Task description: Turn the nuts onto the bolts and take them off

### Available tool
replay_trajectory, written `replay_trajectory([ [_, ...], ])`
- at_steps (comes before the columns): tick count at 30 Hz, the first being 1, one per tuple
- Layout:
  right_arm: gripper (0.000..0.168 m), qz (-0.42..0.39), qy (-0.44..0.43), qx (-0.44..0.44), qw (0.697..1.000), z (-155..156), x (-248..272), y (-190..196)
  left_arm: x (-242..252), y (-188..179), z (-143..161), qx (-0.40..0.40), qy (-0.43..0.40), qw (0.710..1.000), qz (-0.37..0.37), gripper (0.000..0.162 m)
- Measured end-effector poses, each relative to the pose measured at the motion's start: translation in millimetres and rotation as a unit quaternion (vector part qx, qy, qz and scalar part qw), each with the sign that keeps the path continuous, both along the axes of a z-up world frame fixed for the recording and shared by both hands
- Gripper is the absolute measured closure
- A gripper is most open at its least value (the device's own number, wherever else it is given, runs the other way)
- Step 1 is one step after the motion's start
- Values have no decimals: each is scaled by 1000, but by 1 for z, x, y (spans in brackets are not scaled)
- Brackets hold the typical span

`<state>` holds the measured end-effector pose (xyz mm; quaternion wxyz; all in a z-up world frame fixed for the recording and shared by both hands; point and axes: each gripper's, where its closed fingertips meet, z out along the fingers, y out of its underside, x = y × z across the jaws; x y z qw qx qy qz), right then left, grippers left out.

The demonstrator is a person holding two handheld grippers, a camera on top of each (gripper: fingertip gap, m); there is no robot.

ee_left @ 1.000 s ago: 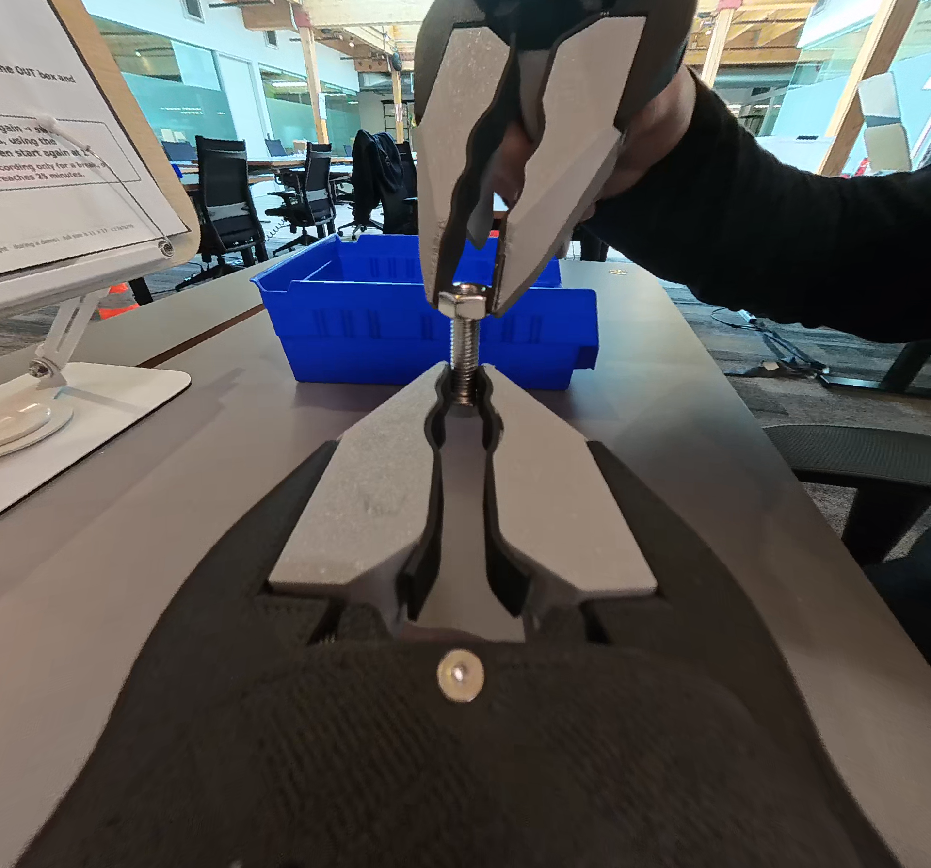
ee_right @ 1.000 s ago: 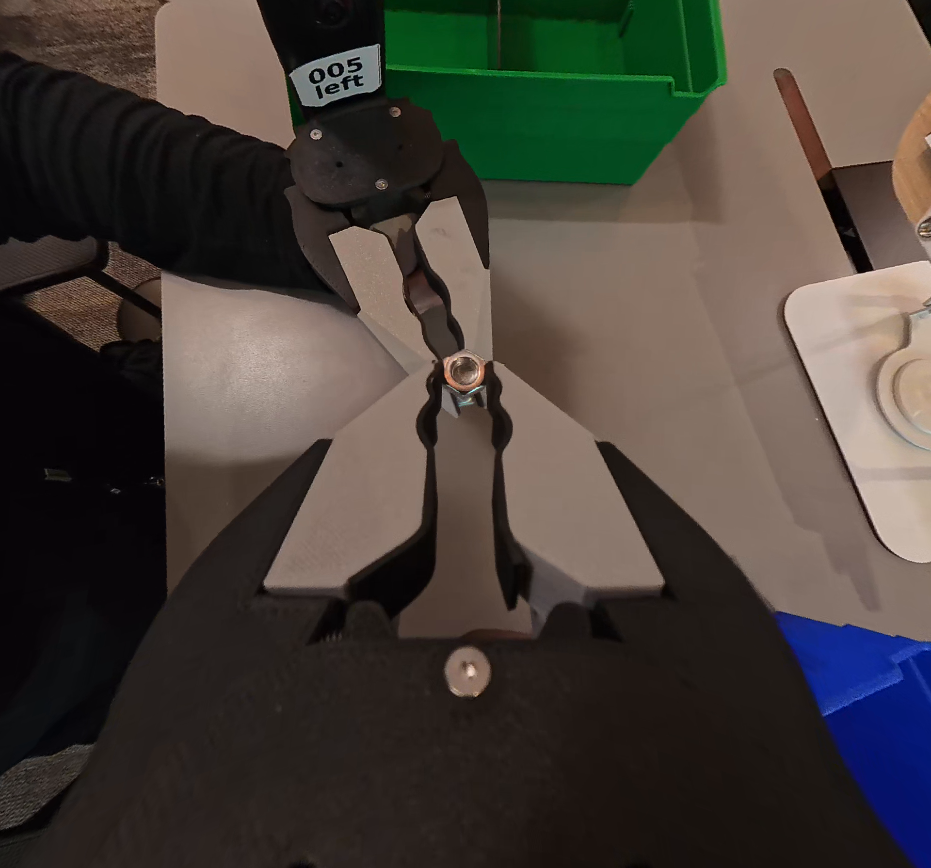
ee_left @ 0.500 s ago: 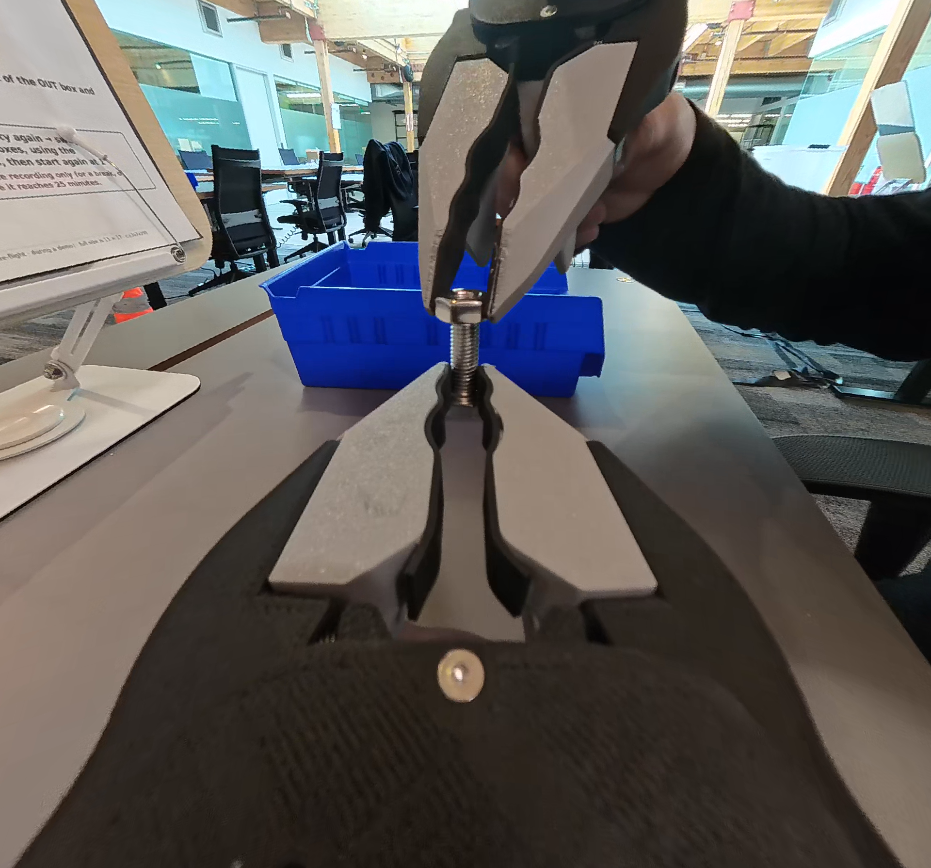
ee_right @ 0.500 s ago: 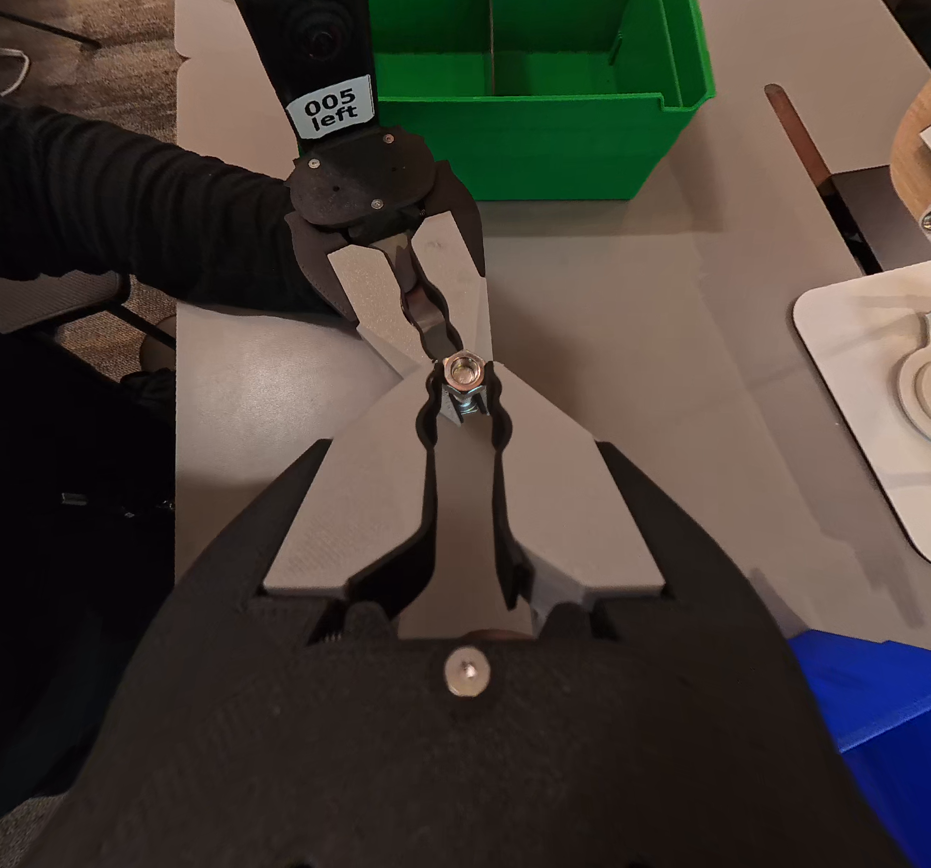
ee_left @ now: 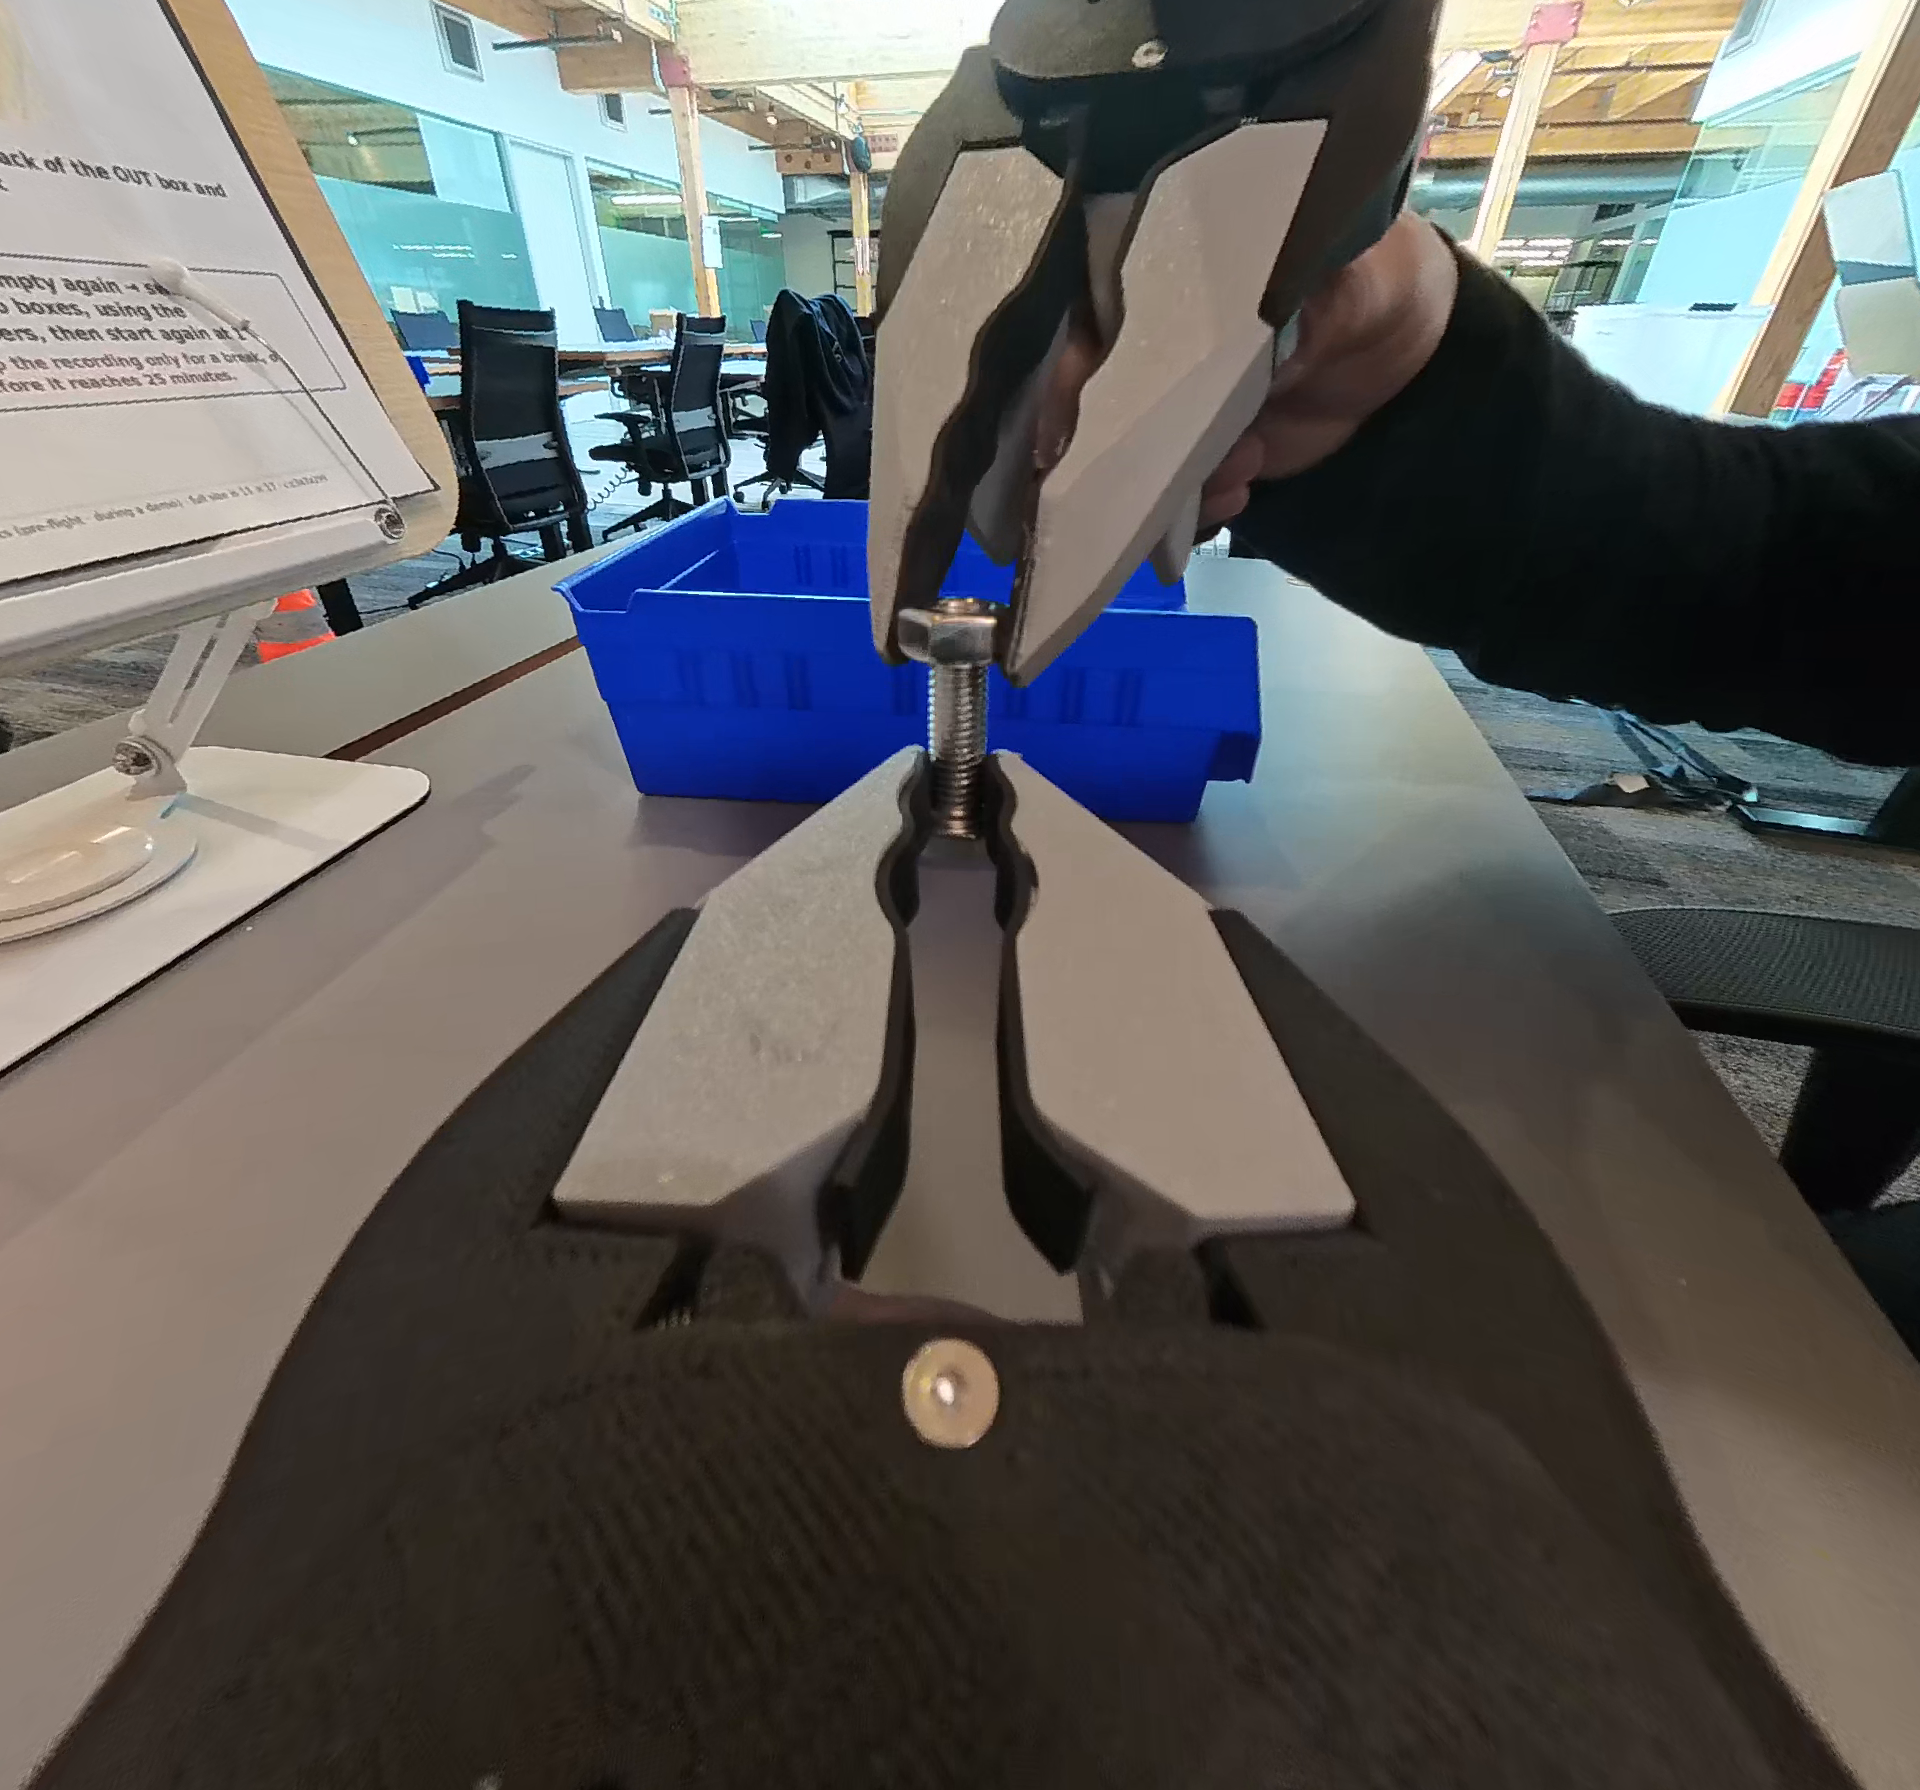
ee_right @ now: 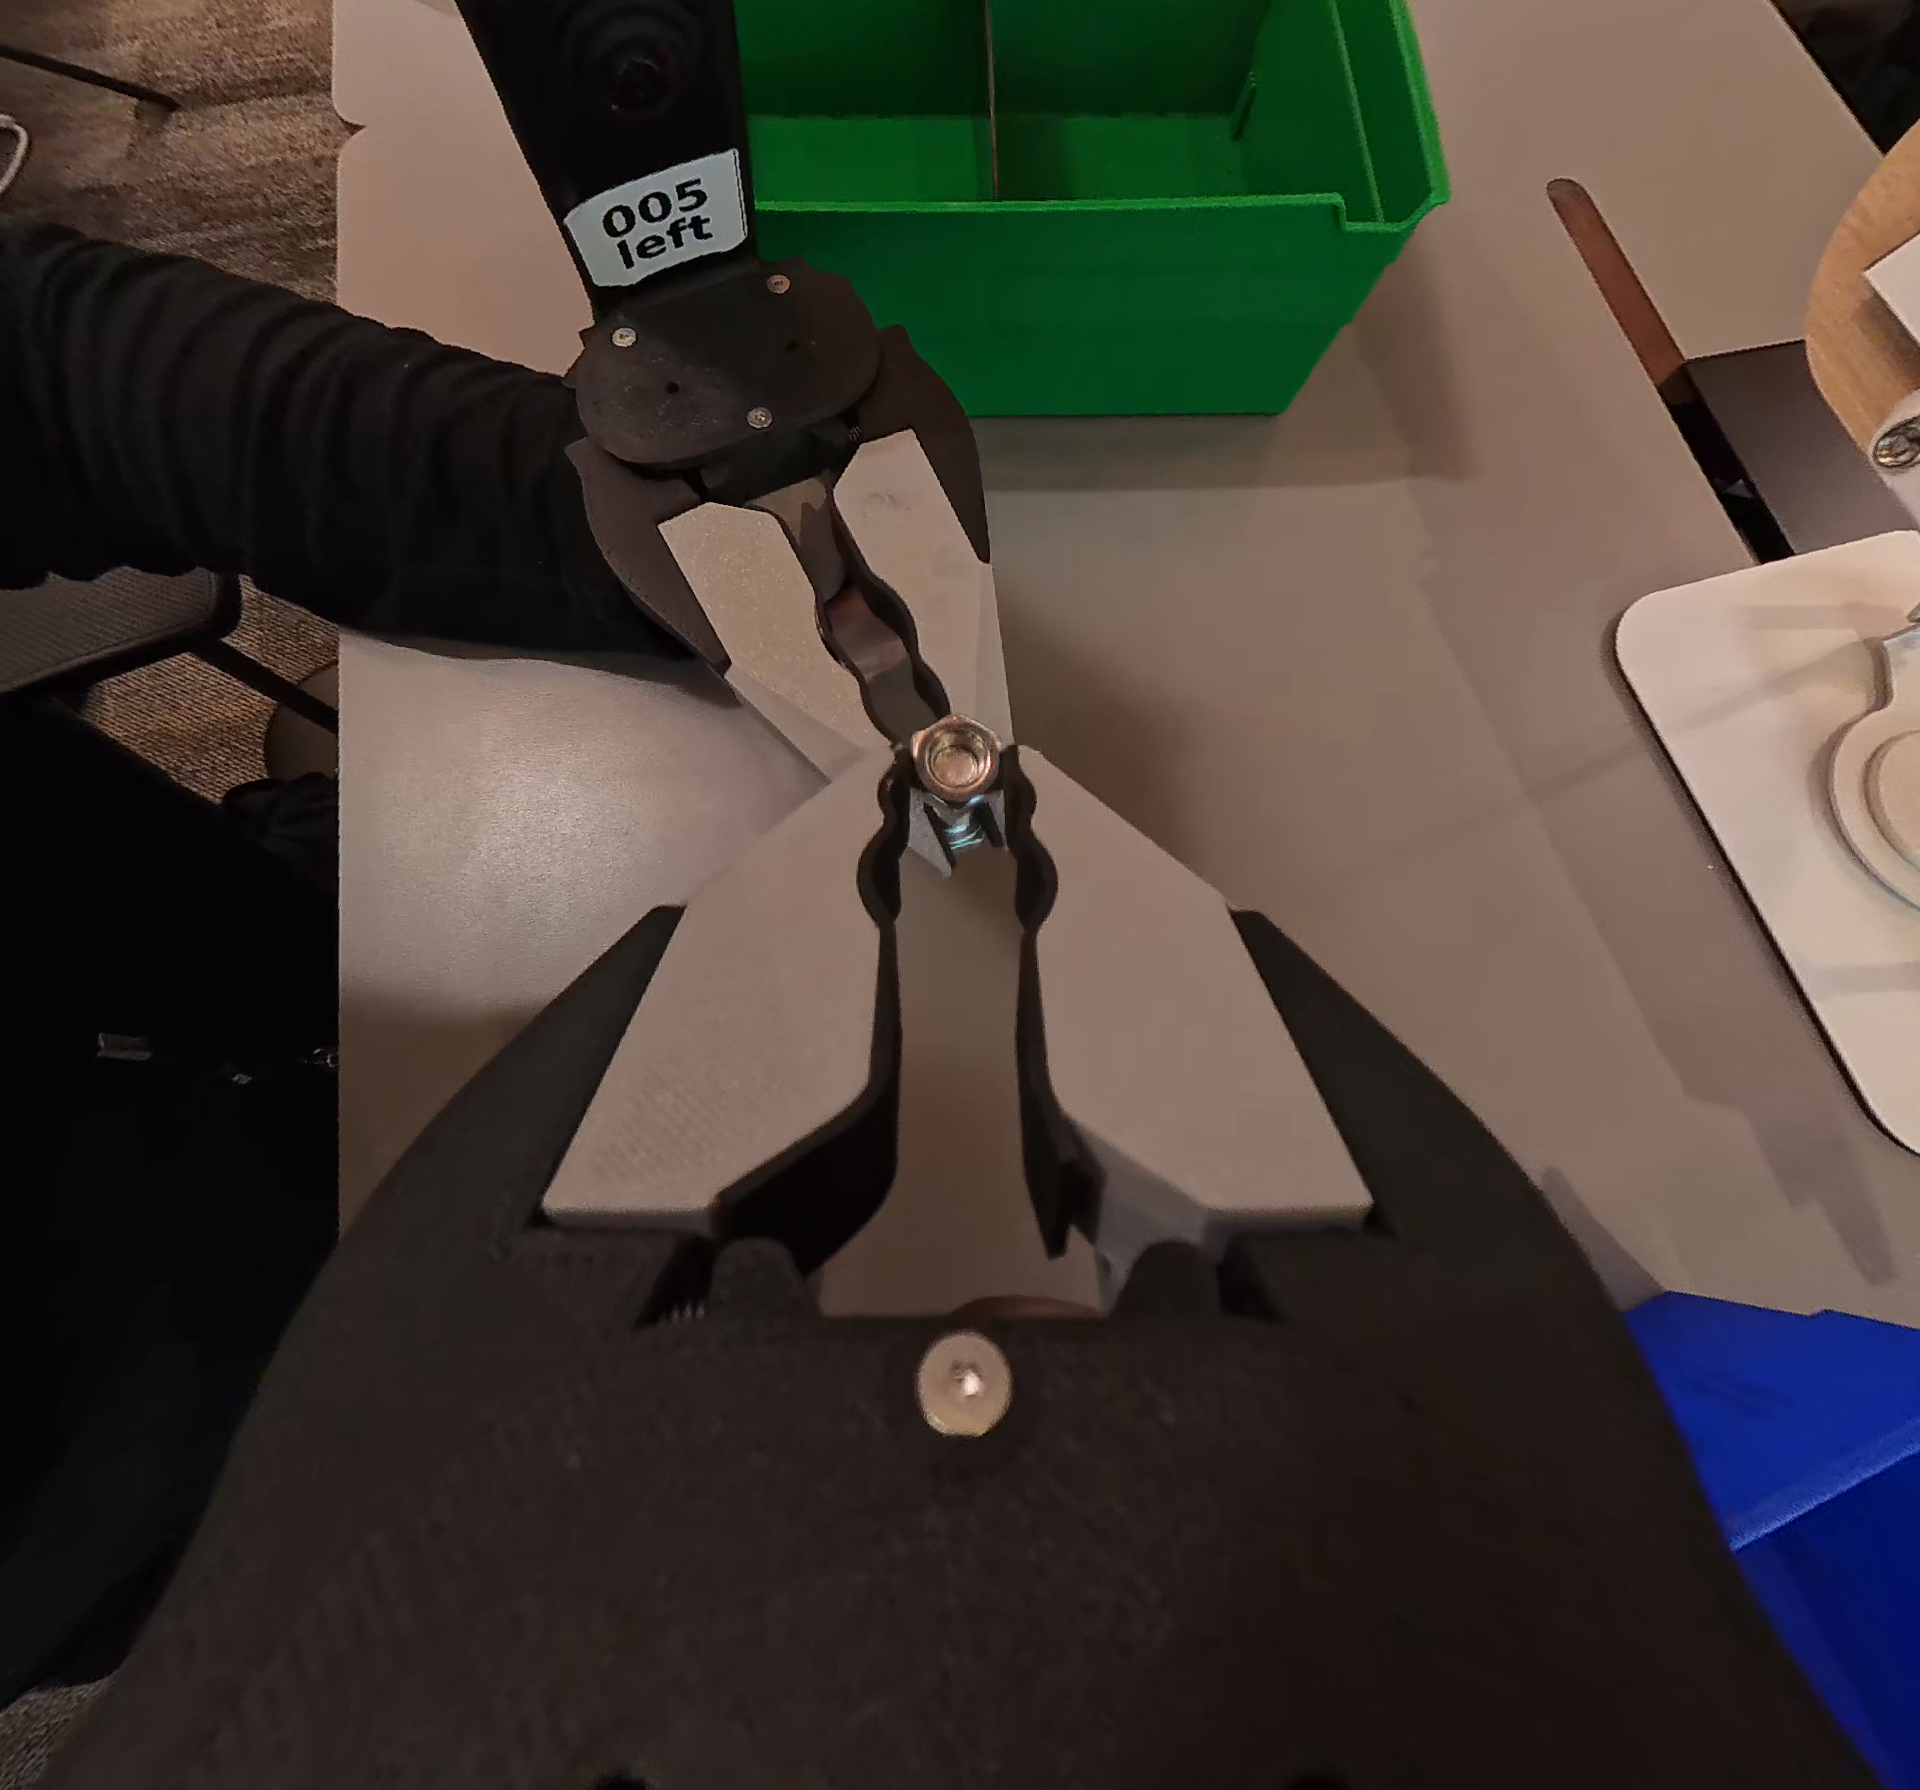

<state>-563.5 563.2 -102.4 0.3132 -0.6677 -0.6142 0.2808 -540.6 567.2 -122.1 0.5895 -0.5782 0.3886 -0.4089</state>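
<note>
A silver bolt point(ee_left: 956, 732) stands upright above the grey table. My left gripper point(ee_left: 956, 790) is shut on its threaded shaft. A hex nut point(ee_left: 940, 636) sits at the bolt's top end. My right gripper point(ee_left: 954, 658) comes down from above and is shut on the nut. In the right wrist view I look down on the nut point(ee_right: 951, 764) between my right gripper's tips point(ee_right: 956, 784). The left gripper point(ee_right: 920, 701) reaches in from the upper left. The bolt's lower end is hidden.
A blue bin point(ee_left: 790, 722) stands just behind the bolt and shows again at the lower right point(ee_right: 1787, 1491). A green divided bin point(ee_right: 1143, 317) sits beyond the left gripper. A sign on a white stand point(ee_left: 260, 826) is at the left. A chair point(ee_left: 1766, 971) is beside the table. Both grippers' tips are close together, under 4 cm apart.
My right gripper has tilted and twisted slightly about the bolt while staying shut on the nut. The left gripper still holds the bolt in the same place.
</note>
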Motion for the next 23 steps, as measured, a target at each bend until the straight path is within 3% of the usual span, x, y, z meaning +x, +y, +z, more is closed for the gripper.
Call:
replay_trajectory([
  [7,131,-6,28,-9,1000,0,0,2,-1,1,1,-2,-2,1000,1,156],
  [12,113,-2,142,-13,990,15,0,-6,-2,-1,6,-4,-19,1000,-5,156],
  [18,108,19,273,-24,962,31,-3,-15,-1,-4,6,-10,-27,999,-19,156],
  [23,103,9,271,-26,962,23,-11,-13,0,-9,12,-5,-40,999,-30,156],
])
